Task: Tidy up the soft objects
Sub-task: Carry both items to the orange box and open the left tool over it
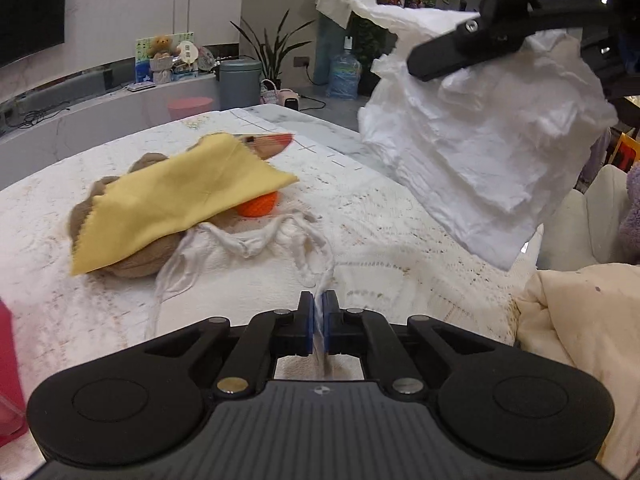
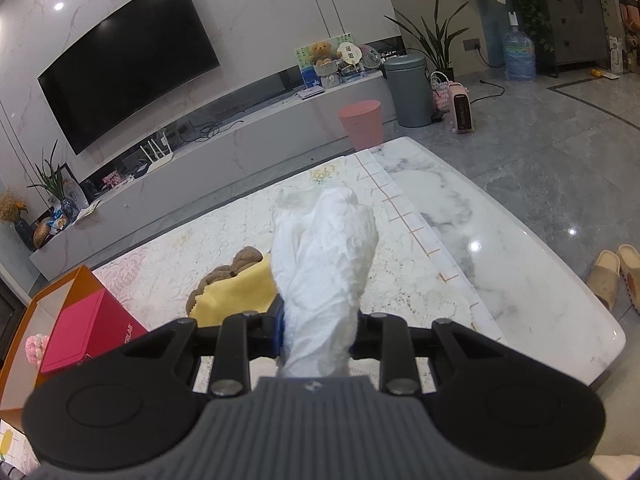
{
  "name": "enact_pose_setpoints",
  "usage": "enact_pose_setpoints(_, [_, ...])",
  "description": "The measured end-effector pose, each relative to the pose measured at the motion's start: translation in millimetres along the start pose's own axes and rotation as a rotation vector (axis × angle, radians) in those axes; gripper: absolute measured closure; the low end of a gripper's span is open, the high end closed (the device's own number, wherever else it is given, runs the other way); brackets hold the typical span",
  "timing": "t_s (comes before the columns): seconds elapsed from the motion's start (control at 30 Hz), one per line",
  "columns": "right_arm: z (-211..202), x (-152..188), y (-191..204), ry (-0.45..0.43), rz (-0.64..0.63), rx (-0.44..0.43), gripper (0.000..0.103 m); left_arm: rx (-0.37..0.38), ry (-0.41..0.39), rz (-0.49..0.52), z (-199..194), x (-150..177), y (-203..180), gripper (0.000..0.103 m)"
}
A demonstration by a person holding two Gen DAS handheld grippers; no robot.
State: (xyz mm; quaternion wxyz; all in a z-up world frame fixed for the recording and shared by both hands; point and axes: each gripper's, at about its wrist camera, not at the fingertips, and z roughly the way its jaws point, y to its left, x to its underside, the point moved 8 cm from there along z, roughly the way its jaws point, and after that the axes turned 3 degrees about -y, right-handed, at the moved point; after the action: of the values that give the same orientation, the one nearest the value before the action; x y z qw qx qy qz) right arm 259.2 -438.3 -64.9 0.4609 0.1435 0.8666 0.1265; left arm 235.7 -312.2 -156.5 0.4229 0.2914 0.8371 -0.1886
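Left tongs (image 1: pixel 319 316) pinched tight on a thin white cloth strip (image 1: pixel 256 240) trailing across the worktop (image 1: pixel 400 216). Right tongs (image 2: pixel 318 330) clamp a crumpled white tissue wad (image 2: pixel 326 256), held up above the worktop and yellow cloth (image 1: pixel 180 196).

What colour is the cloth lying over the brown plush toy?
Yellow. The cloth drapes over the brown plush toy; the left wrist view shows it best.

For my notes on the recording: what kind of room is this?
Most likely a home living room: a wall-mounted TV above a long low cabinet, a marble table with a lace cloth, and slippers on the tiled floor.
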Motion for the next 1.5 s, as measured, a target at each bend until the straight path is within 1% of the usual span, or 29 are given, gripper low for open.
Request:
enact_pose_setpoints(0.13, [-3,-4,1,-0.017,0.004,-0.023,0.076,-0.013,-0.055,-0.005,-28,-10,9,0.099])
enact_pose_setpoints(0.2, [-4,-5,1,-0.025,0.017,-0.038,0.076,-0.032,-0.07,-0.008,-42,-19,13,0.099])
enact_pose_setpoints(0.27, [-4,-5,1,-0.027,0.019,-0.04,0.076,-0.041,-0.073,-0.034,-56,-27,20,0.099])
enact_pose_setpoints(0.33, [-4,-5,5,-0.024,0.005,-0.043,0.076,-0.031,-0.076,-0.075,-71,-37,28,0.099])
enact_pose_setpoints(0.47, [-8,-7,20,-0.034,-0.027,-0.065,0.076,-0.043,-0.108,-0.095,-102,-55,47,0.099])
enact_pose_setpoints(0.53, [-9,-7,28,-0.036,-0.045,-0.081,0.076,-0.044,-0.136,-0.117,-123,-65,60,0.099])
enact_pose_setpoints(0.67, [-7,-6,54,-0.034,-0.099,-0.108,0.076,-0.044,-0.171,-0.154,-161,-80,84,0.099])
enact_pose_setpoints(0.73, [-6,-4,71,-0.026,-0.114,-0.141,0.077,-0.053,-0.204,-0.16,-183,-86,99,0.099])
enact_pose_setpoints(0.83, [-10,-2,104,-0.031,-0.153,-0.19,0.077,-0.069,-0.25,-0.163,-215,-93,122,0.099])
enact_pose_setpoints(0.97, [-20,-2,161,-0.038,-0.234,-0.253,0.077,-0.116,-0.309,-0.189,-255,-99,162,0.099])
enact_pose_setpoints(1.07, [-28,-5,207,-0.057,-0.278,-0.293,0.077,-0.177,-0.331,-0.235,-282,-96,195,0.099])
enact_pose_setpoints(1.17, [-34,-6,253,-0.071,-0.328,-0.334,0.077,-0.235,-0.391,-0.257,-307,-89,224,0.099])
enact_pose_setpoints(1.23, [-34,-4,283,-0.073,-0.36,-0.362,0.077,-0.285,-0.41,-0.297,-317,-81,248,0.099])
enact_pose_setpoints(1.3, [-31,-2,310,-0.072,-0.382,-0.383,0.077,-0.345,-0.405,-0.335,-318,-71,272,0.099])
enact_pose_setpoints(1.4, [-23,0,348,-0.061,-0.396,-0.408,0.077,-0.458,-0.336,-0.321,-306,-53,305,0.099])
enact_pose_setpoints(1.43, [-19,1,359,-0.054,-0.405,-0.413,0.077,-0.469,-0.329,-0.335,-302,-48,315,0.099])
enact_pose_setpoints(1.5, [-14,4,379,-0.053,-0.438,-0.425,0.077,-0.455,-0.308,-0.391,-292,-39,337,0.099])
